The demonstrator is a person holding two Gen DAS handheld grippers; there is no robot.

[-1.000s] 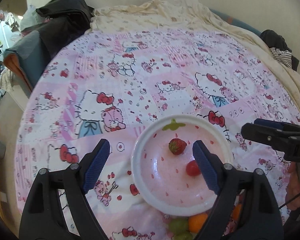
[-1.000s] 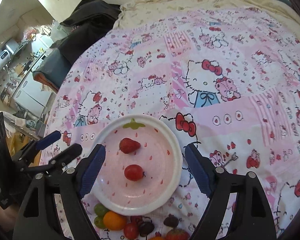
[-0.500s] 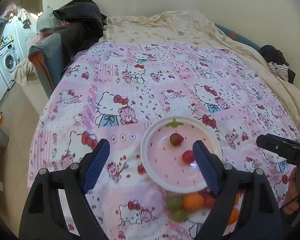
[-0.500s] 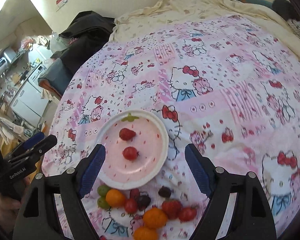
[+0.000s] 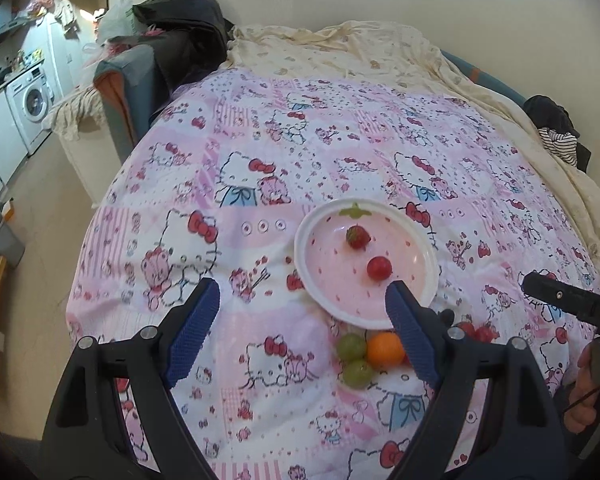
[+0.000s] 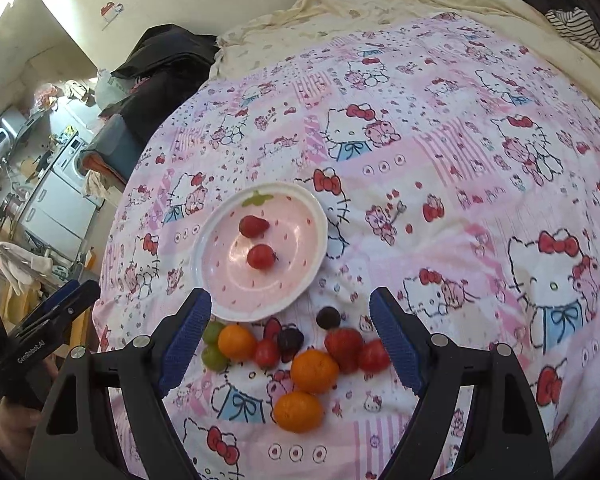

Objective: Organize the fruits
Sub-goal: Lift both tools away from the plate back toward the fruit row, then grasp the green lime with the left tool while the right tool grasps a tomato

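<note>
The left gripper (image 5: pixel 302 318) is held spread and empty above the bedspread (image 5: pixel 260 160), left of the plate (image 5: pixel 300 256). The right gripper (image 6: pixel 290 328) is likewise held released over the loose fruit (image 6: pixel 314 366). A strawberry (image 6: pixel 253 226) and tomato (image 6: pixel 261 256) are seen in the plate. Both grippers have been drawn back since earlier, so more fruit is exposed.

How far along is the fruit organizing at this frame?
Early. Done: a strawberry and a cherry tomato lie on the pink plate. In hand: nothing; the left hand-held gripper and right hand-held gripper are both open. Left: the fruit pile on the bedspread near the plate, including oranges, green grapes and another strawberry.
</note>
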